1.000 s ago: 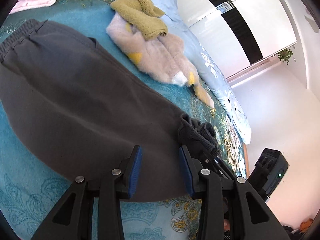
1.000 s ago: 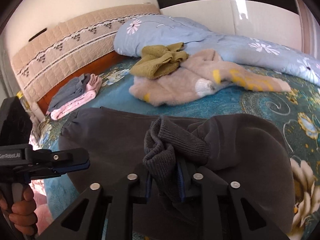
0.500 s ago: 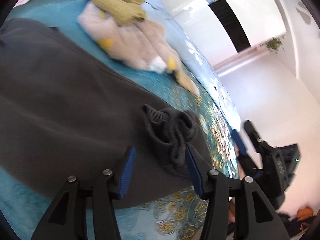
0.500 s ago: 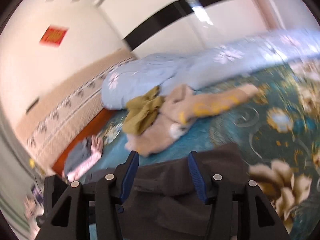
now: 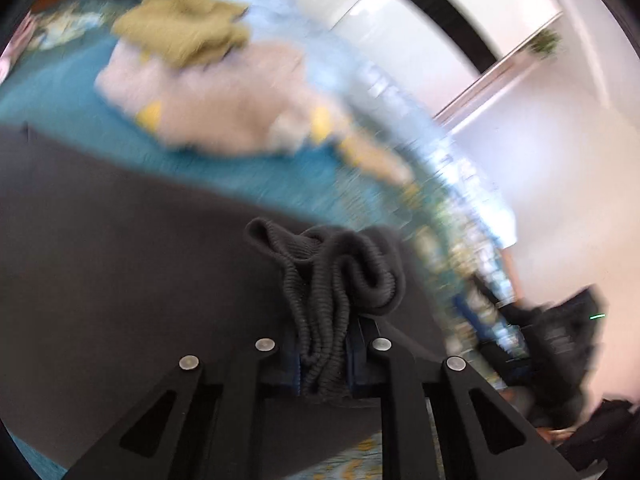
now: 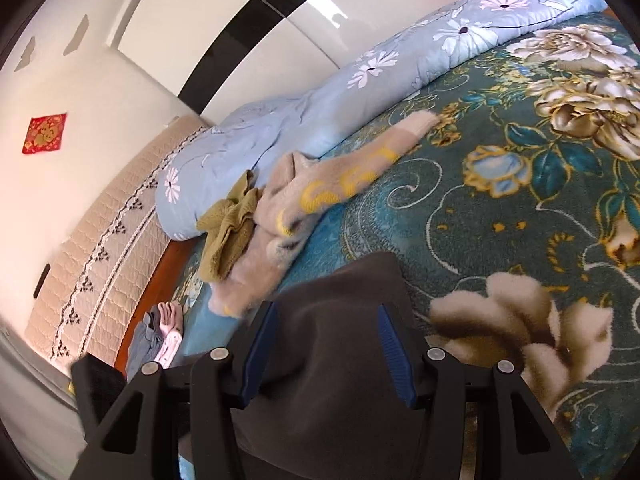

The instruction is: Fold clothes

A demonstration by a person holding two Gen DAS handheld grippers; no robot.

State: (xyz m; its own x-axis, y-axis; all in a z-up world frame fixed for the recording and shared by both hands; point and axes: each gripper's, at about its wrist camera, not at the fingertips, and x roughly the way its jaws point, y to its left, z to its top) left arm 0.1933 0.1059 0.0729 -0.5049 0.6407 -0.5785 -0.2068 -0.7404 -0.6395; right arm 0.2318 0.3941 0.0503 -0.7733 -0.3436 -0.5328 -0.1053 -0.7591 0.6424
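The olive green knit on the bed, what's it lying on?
The olive knit rests partly on the fuzzy beige sweater and against the blue floral duvet. Whatever lies beneath it is covered.

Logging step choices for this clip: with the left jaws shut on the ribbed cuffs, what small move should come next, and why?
Probably carry the ribbed cuffs across the grey trousers toward the far end to make the fold. The left gripper already pinches them, the right gripper hangs open above the cloth, and the trousers lie flat on the bed.
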